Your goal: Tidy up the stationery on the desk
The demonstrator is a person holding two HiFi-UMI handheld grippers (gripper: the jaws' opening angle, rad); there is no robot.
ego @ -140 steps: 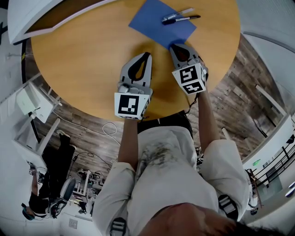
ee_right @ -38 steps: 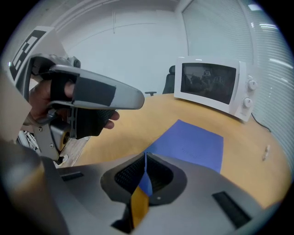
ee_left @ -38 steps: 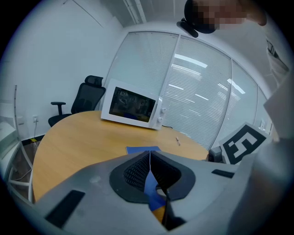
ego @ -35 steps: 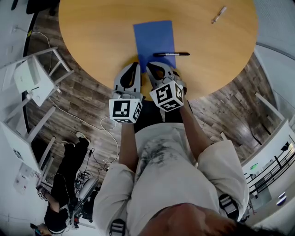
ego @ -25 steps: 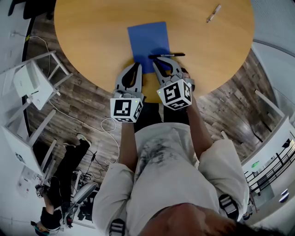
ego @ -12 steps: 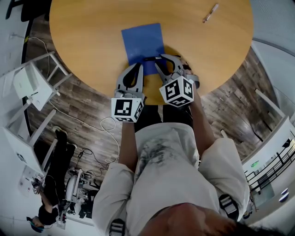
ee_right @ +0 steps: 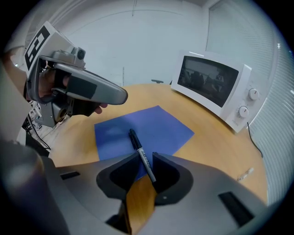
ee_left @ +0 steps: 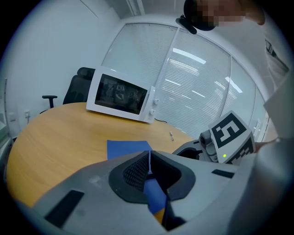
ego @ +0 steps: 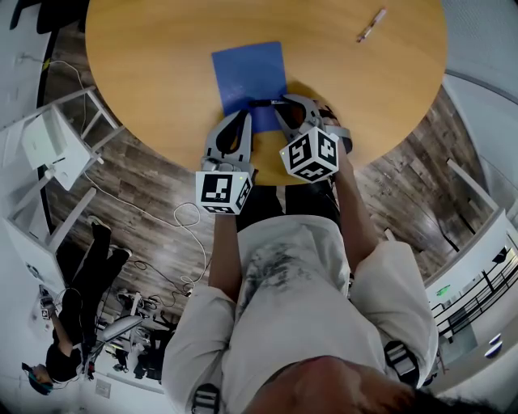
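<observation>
A blue sheet (ego: 249, 73) lies flat on the round wooden table (ego: 146, 73). Across the sheet's near right corner rests a black marker (ego: 265, 103). My right gripper (ego: 282, 103) is shut on the marker; in the right gripper view the marker (ee_right: 140, 151) runs slantwise between the pads of this gripper (ee_right: 141, 158). My left gripper (ego: 244, 114) is shut with nothing between its pads, its tips over the sheet's near edge. In the left gripper view the sheet (ee_left: 126, 149) shows beyond and below that gripper (ee_left: 149, 155). A second pen (ego: 371, 25) lies far right.
A white microwave (ee_right: 213, 87) stands on the table's far side, also visible in the left gripper view as the microwave (ee_left: 120, 97). A black chair (ee_left: 80, 85) sits behind the table. White shelving (ego: 48, 145) and cables are on the floor to the left.
My right gripper has slid forward over the marker, and its jaws now hold the barrel. The left gripper has stayed shut at the sheet's near edge.
</observation>
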